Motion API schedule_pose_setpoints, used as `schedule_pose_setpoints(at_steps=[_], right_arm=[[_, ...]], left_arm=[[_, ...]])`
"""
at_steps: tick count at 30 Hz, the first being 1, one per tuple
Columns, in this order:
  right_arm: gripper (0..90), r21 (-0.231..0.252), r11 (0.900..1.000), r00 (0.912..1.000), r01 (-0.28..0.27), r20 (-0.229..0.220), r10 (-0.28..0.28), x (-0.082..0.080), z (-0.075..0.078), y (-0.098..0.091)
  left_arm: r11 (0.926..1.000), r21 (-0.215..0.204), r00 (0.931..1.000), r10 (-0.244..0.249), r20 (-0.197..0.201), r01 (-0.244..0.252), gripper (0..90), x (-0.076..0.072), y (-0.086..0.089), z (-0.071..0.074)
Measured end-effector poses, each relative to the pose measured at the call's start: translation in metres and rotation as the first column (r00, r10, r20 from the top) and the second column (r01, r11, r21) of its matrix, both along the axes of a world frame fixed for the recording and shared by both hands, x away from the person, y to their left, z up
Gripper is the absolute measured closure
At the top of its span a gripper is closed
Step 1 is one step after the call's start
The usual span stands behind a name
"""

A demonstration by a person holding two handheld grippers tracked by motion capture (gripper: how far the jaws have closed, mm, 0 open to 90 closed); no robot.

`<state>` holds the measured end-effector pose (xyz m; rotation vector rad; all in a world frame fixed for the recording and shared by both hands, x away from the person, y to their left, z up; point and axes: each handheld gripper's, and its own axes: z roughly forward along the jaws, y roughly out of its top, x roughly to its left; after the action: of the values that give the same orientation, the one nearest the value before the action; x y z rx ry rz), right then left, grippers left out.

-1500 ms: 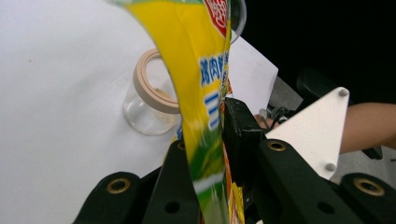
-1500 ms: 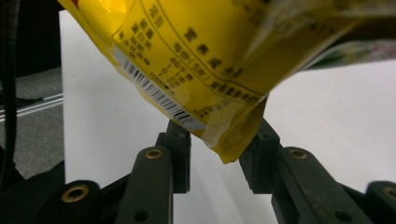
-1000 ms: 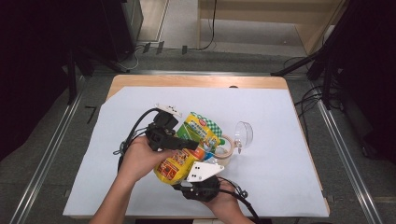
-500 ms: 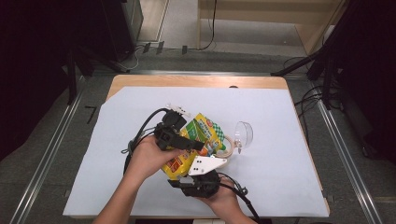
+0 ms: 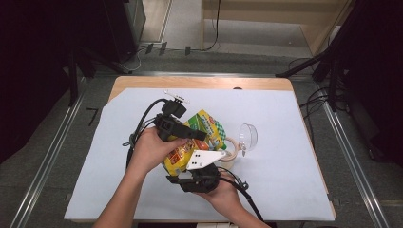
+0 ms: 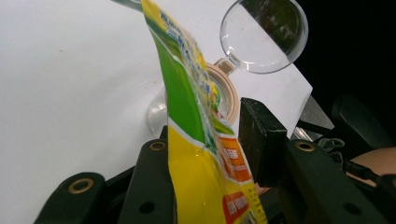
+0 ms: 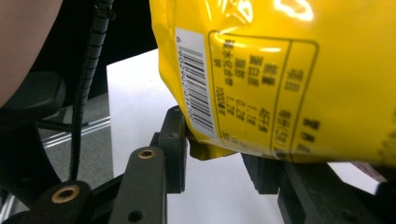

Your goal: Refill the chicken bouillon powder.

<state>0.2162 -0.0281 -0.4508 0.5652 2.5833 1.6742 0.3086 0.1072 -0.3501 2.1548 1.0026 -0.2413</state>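
Between our left gripper's (image 6: 205, 154) jaws hangs the yellow-and-green snack pouch (image 6: 196, 140). The left jaw lies against the pouch's face while the right pad (image 6: 259, 140) stands just off it, a gap showing; these jaws have just been opening, though they held steady in the last instant. Our right gripper's (image 7: 215, 158) jaws straddle the pouch's bottom corner, where the barcode (image 7: 196, 88) sits. They have just been opening too, and we cannot tell whether the pads press on the film or merely flank it.

In the high view, the pouch (image 5: 199, 137) is lifted above the white sheet (image 5: 285, 118) that covers the table, near the middle of the sheet and somewhat toward our edge. The left gripper (image 5: 190, 134) comes at it from the left, the right gripper (image 5: 199, 166) from below, with the grey plate (image 5: 204, 159) over it.

Just beyond the pouch, toward the sheet's right edge, stands a beige container (image 5: 231, 151) with its clear round lid (image 5: 247, 137) flipped open. In the left gripper view, the lid (image 6: 264, 35) rises behind the pouch.
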Motion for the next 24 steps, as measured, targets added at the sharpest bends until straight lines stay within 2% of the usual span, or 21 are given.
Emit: schedule_pose_setpoints(at_steps=[6,11,14,20,24], right_arm=[[64.3,-0.008,0.9999,1.0000,0.008,-0.003,-0.008,-0.0034,-0.0067,0.0003],[62.9,-0.025,0.9997,0.9990,0.004,0.046,-0.003,-0.0051,-0.0078,0.0001],[65.2,-0.035,0.9993,0.9980,0.014,0.062,-0.012,-0.0062,-0.0081,0.0014],[66.6,-0.017,0.9997,0.9991,0.018,0.038,-0.017,-0.0064,-0.0050,0.0010],[66.5,0.039,0.9989,0.9997,0.025,-0.002,-0.025,-0.0029,-0.0007,-0.0034]], left_arm=[[0.9998,0.015,0.9998,-0.016,0.007,0.016,70.1,-0.0031,-0.0073,-0.0040],[0.9997,0.021,0.9999,-0.011,0.013,0.011,72.2,-0.0043,-0.0091,-0.0036],[0.9998,0.013,0.9997,-0.016,0.017,0.016,72.0,-0.0052,-0.0095,-0.0029],[0.9999,-0.004,0.9993,-0.013,0.036,0.013,67.7,-0.0061,-0.0077,0.0001],[1.0000,0.004,0.9973,0.002,0.074,-0.003,65.5,-0.0078,-0.0050,0.0031]])
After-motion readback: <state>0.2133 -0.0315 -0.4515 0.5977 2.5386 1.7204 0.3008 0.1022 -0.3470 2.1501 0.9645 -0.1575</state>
